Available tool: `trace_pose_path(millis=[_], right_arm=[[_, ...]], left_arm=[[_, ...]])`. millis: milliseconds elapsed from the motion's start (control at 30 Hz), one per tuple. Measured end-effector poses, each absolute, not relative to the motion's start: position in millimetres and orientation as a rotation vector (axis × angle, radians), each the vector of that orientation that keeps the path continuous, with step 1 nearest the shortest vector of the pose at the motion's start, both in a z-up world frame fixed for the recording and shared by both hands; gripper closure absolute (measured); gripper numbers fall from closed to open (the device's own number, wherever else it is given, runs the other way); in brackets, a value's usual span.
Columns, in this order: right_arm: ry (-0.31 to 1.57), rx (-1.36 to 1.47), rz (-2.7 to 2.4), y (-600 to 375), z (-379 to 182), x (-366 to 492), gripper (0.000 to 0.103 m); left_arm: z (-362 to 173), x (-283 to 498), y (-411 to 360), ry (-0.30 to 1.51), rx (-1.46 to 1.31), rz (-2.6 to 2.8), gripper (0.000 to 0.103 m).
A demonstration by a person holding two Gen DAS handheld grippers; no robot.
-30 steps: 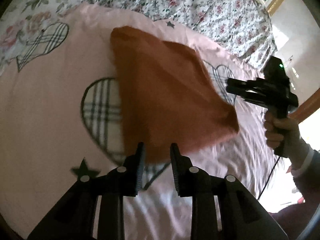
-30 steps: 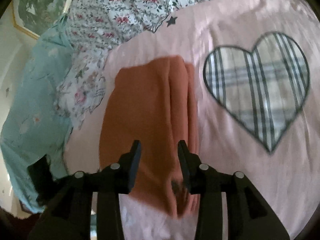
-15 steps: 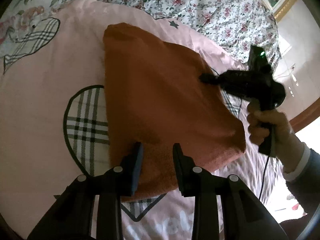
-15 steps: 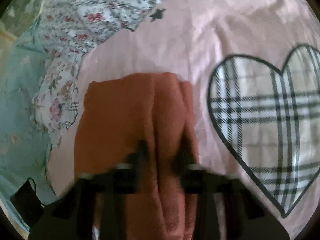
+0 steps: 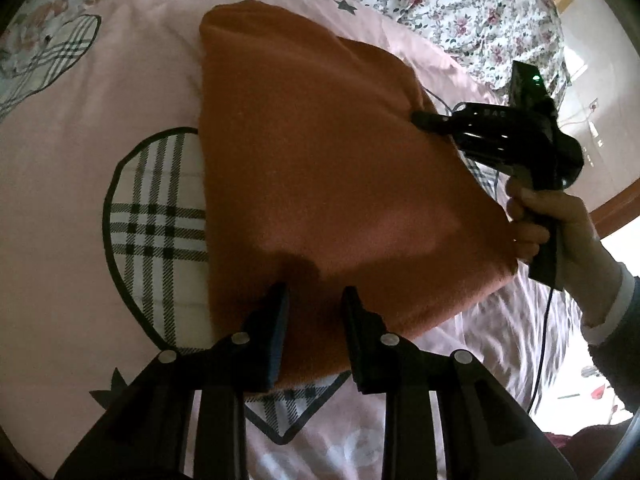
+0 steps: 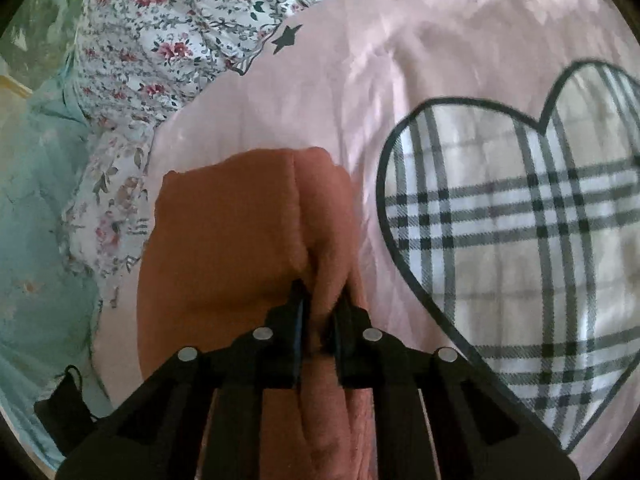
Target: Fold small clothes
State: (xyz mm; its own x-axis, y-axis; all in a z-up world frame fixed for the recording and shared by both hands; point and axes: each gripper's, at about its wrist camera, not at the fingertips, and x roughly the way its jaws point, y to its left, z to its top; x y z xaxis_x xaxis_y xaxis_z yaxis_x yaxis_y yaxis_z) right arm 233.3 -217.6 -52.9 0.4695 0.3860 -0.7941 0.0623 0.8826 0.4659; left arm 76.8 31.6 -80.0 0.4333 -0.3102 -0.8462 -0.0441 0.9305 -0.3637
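Looking along the left gripper (image 5: pixel 316 320), saw the rust-orange knit cloth (image 5: pixel 320 160) spread in a broad slanting sheet over the pink quilt cover with plaid hearts (image 5: pixel 100 120), its far corner down on the cover, its near edge caught between the two black fingers. Held there part-closed on a thick fold of the near hem, with a fair gap between the pads, filled with orange.

Showed only in that view: the right gripper (image 5: pixel 416 118) from the side, its tip buried in the far right edge of the cloth, a bare hand (image 5: pixel 560 228) wrapped round its grip, a dark sleeve with a white cuff (image 5: pixel 616 320), a thin black cable (image 5: pixel 540 360) hanging below.

Gave only in the right wrist view: the pinch itself. Narrowly set, nipping a raised ridge of the cloth between the pads, jaws easing apart yet pressing the fold. Also a pale blue fabric (image 6: pixel 32 220) at the left, seen nowhere else. Shared by both: the white floral sheet (image 5: pixel 440 0) beyond the cover.

Hidden: the cover beneath the cloth, and the cloth's underside. Cut off by the frame: the sleeve past the forearm. Could not make out the small dark thing (image 6: pixel 60 404) low at the left of the right wrist view.
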Motion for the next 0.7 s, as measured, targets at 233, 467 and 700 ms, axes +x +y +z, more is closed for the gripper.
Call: trace_pose_path(millis=[233, 467, 700], right_arm=[[0.994, 0.418, 0.284, -195, -5, 180, 0.085], [1.1, 0.413, 0.178, -207, -56, 155, 0.09], [1.065, 0.434, 0.203, -205, -39, 142, 0.089]], left_arm=[[-79, 72, 29, 1.109, -0.362, -0.164, 0.076], [-79, 69, 25, 1.121, -0.346, -0.176, 0.075], [-76, 55, 23, 1.128, -0.33, -0.178, 0.068]])
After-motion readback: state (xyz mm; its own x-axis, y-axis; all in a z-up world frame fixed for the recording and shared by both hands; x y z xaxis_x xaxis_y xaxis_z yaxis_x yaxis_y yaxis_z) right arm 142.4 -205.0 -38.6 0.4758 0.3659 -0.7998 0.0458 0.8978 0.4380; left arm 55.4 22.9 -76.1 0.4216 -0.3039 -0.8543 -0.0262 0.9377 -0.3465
